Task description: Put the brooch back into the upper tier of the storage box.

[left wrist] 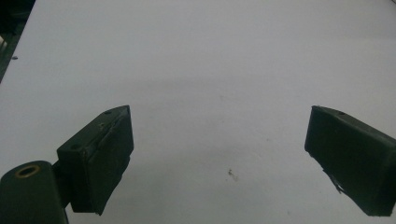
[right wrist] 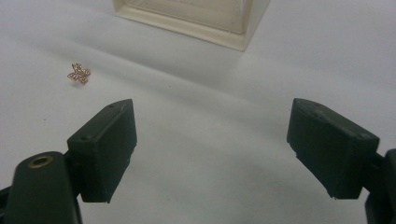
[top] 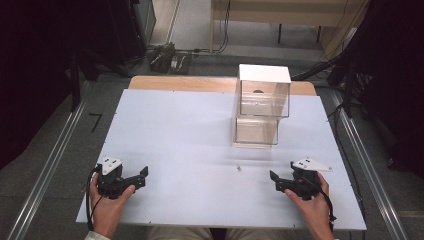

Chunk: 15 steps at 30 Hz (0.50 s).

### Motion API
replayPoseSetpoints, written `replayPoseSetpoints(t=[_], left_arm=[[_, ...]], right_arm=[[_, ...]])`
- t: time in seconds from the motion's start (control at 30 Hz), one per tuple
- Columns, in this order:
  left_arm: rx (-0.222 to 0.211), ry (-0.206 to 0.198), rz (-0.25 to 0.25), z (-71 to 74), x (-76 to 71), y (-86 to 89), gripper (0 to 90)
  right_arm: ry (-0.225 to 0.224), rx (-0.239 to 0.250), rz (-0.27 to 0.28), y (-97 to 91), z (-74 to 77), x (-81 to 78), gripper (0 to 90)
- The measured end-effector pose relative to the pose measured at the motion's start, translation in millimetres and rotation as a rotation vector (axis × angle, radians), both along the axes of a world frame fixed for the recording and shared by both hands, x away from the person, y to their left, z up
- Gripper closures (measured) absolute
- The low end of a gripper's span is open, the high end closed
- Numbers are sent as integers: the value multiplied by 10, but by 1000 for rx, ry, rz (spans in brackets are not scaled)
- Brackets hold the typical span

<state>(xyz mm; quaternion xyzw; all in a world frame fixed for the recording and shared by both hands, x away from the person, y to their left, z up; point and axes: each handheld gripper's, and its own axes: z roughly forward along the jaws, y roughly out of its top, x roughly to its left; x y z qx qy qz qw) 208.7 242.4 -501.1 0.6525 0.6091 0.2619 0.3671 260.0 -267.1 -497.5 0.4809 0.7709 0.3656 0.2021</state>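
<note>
A tiny gold charm (right wrist: 80,73), shaped like a little flower with shiny stones, lies flat on the white table (top: 190,145). It sits near the front edge of the table, between the two hands and closer to the right one, a little way in front of the clear boxes (top: 260,107). The right tool (top: 278,181) rests low on the table with its jaws wide apart and nothing in them. In the right gripper view the charm is ahead of the left jaw and off to the side, so it is not between the jaws yet. The left tool (top: 141,176) is wide open and empty too, and in the left gripper view the charm (left wrist: 232,174) shows as a small speck on the table. The job now looks like picking up the charm with the right tool. To do it well, the tool should turn a bit toward the charm, slide in low, and close slowly so the flat little thing does not skip away. The two clear boxes are stacked, the top one with a white lid and the bottom one open at the front. Nothing lies between the right tool and the charm.
</note>
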Motion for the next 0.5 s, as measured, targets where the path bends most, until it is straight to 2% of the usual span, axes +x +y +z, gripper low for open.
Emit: replayPoseSetpoints(t=[0.5], left_arm=[[-1,1,0,-3,4,-5,91]], right_arm=[[2,7,24,105,-2,12,147]])
